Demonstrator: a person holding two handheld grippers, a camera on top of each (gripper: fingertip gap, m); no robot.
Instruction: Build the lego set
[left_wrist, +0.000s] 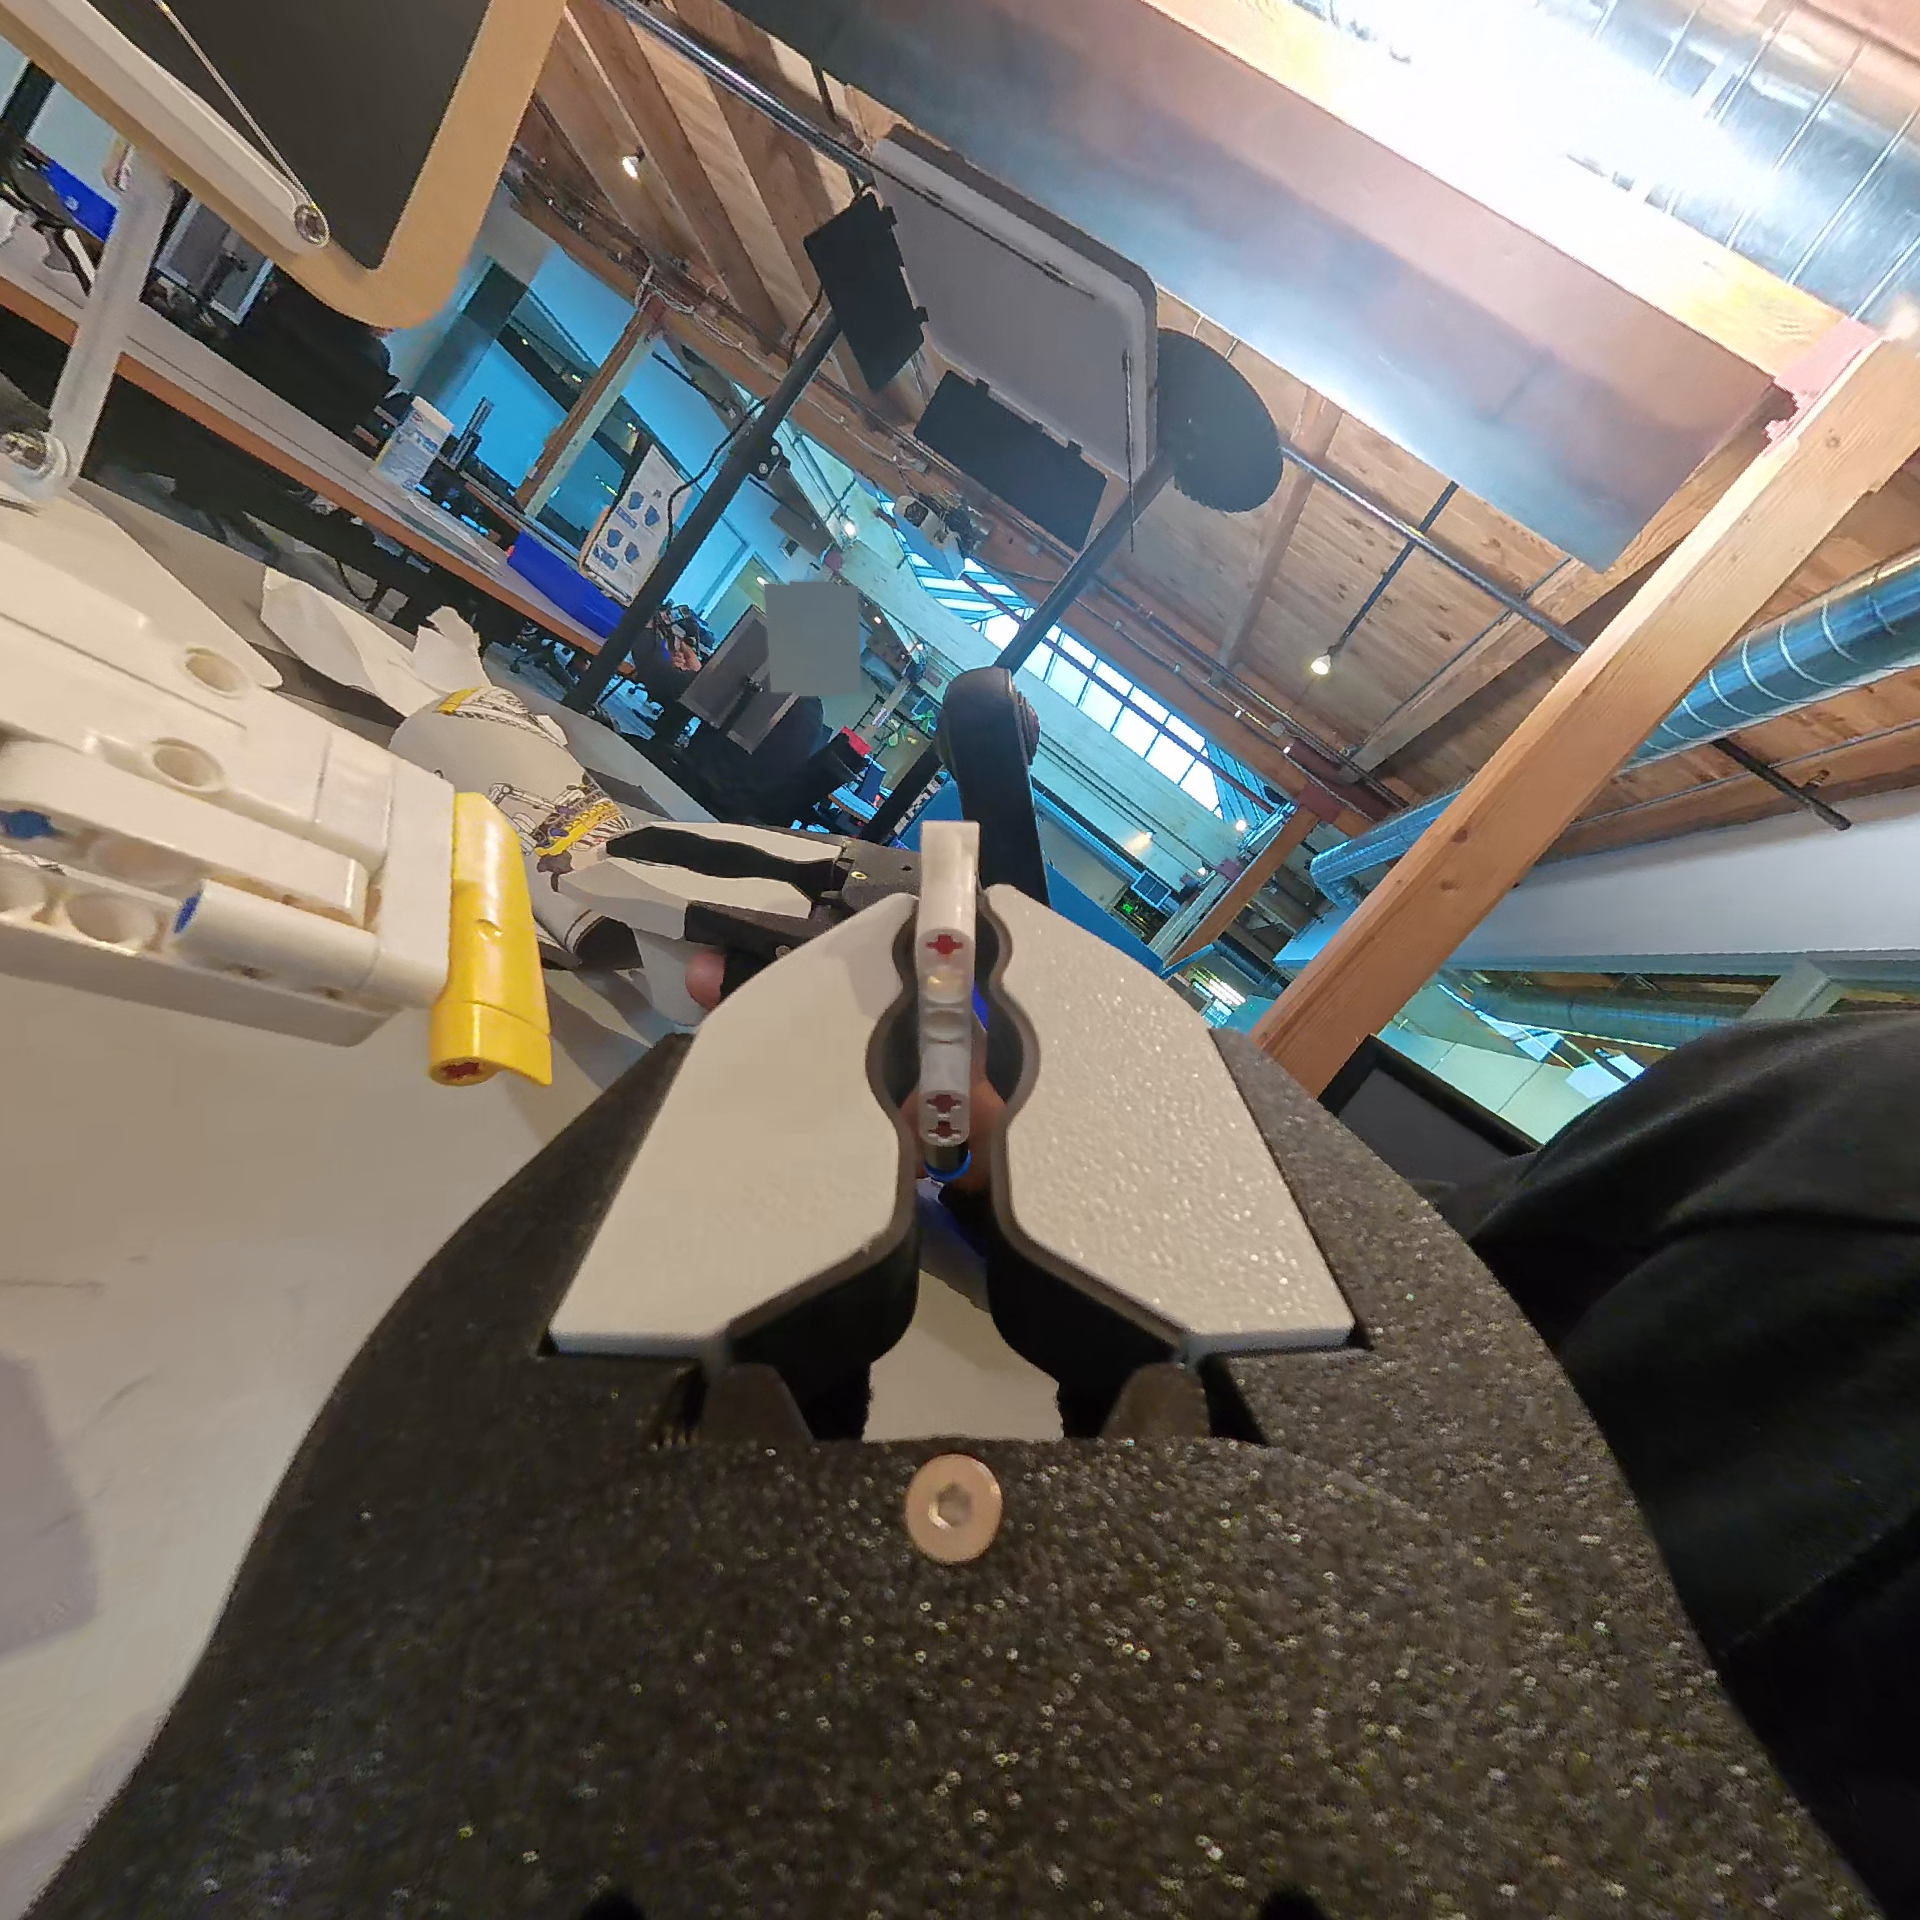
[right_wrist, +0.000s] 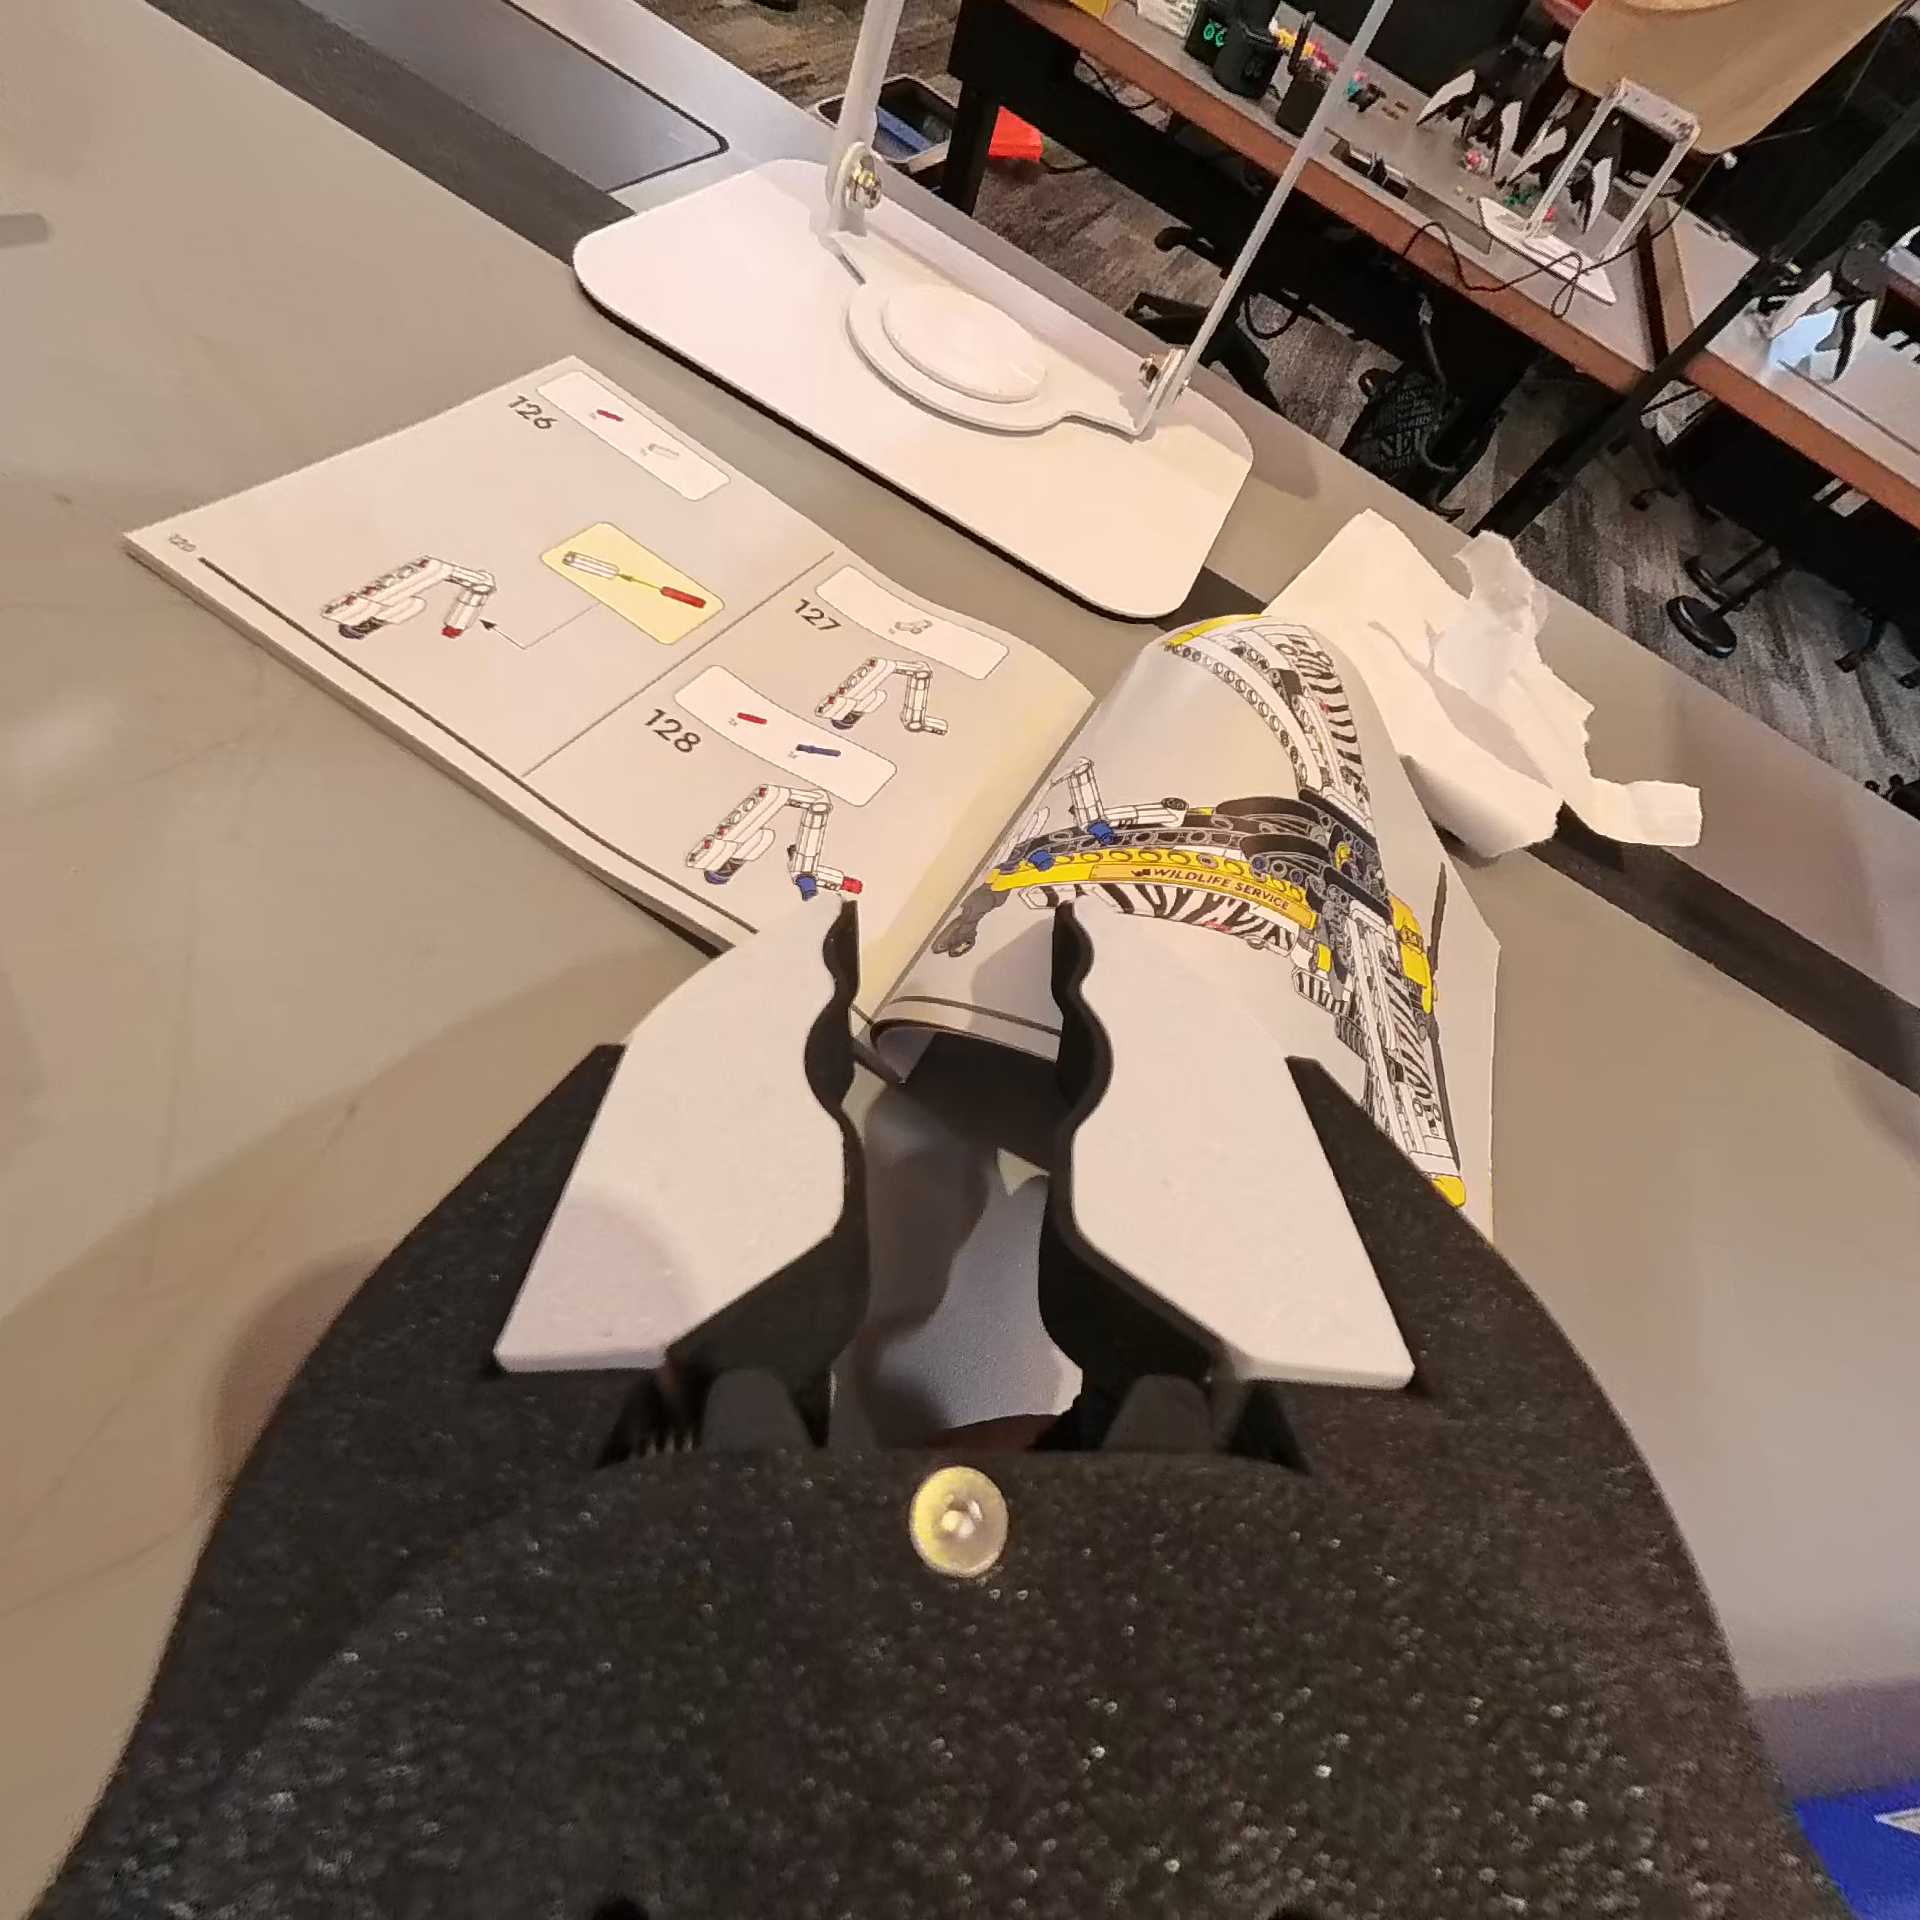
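My left gripper (left_wrist: 948, 904) is shut on a small white toy building beam (left_wrist: 948, 966) with red pins in its holes. The beam stands upright between the pads and sticks out past the fingertips. A white toy building model (left_wrist: 208, 883) with a yellow panel (left_wrist: 488, 945) lies on the table to its left. My right gripper (right_wrist: 954, 920) is open and empty, just above an open instruction booklet (right_wrist: 623, 644) whose right page (right_wrist: 1247, 831) curls up. The right gripper also shows in the left wrist view (left_wrist: 717, 883), beyond the model.
A white lamp base (right_wrist: 935, 364) stands on the grey table (right_wrist: 260, 935) behind the booklet. Torn white paper (right_wrist: 1486, 675) lies at the table's right edge. Other desks and chairs stand beyond. A dark sleeve (left_wrist: 1714, 1299) is at the right in the left wrist view. My hands' fingertips stand some 20 centimetres from each other.
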